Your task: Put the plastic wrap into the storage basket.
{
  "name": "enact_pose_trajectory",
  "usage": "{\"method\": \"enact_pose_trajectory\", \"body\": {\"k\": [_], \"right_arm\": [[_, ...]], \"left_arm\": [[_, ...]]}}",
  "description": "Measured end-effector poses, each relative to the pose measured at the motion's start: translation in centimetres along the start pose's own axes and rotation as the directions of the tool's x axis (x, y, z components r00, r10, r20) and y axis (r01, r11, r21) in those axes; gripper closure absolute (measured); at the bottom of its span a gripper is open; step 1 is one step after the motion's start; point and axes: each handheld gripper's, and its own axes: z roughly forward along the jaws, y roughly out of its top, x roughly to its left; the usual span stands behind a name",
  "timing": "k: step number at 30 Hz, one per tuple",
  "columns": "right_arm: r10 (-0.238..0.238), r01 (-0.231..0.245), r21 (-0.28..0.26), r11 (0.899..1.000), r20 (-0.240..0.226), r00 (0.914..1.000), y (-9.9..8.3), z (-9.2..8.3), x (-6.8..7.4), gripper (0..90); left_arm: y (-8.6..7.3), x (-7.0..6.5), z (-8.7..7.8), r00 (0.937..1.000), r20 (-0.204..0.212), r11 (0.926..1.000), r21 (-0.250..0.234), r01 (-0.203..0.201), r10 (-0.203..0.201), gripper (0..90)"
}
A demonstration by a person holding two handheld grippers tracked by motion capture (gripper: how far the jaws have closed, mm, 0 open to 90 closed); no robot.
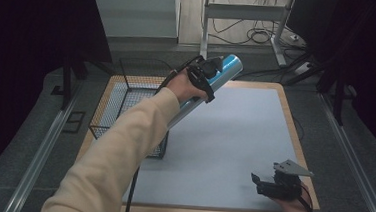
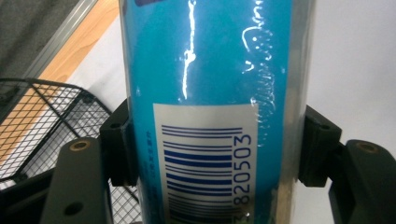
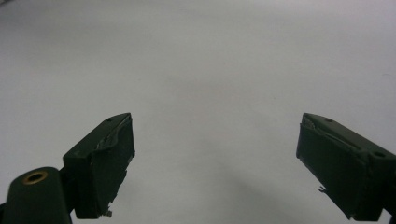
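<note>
Wooden table [image 1: 294, 128] with grey mat [image 1: 223, 153] on top, set on grey floor. Black wire basket [image 1: 131, 99] at table's left edge, seen again at lower left of left gripper view [image 2: 42, 126].

Blue cylinder [image 1: 228, 69] up in the air, tilted, upper end pointing away to the right, lower end running down behind the sleeve [image 1: 117, 151]. Sat above the mat's far-left corner, just beside the basket, touching neither. Wrapped in glossy clear film; white barcode label [image 2: 205, 163] facing the left gripper view. Same cylinder [image 2: 210, 70] ran top to bottom between the jaws there.

Left gripper [image 1: 205, 74] clamped across the cylinder, both pads pressed on its sides [image 2: 119, 144]. Held near mid-length.

Right gripper [image 1: 265, 184] parked low near the mat's near-right corner, grey three-cornered plate [image 1: 292, 168] on top. Jaws spread wide, nothing between them, bare mat [image 3: 210, 70] ahead. Well apart from cylinder and basket.
</note>
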Motion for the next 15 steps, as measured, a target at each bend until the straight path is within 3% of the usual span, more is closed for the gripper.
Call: {"method": "enact_pose_trajectory", "body": {"k": [15], "right_arm": [[-0.001,0.001,0.002,1.000,0.005,1.0000,0.0,0.0,0.0,11.9]], "left_arm": [[-1.3,2.6,-0.7,0.9990,-0.030,0.9994,0.007,0.034,-0.034,31.2]]}}
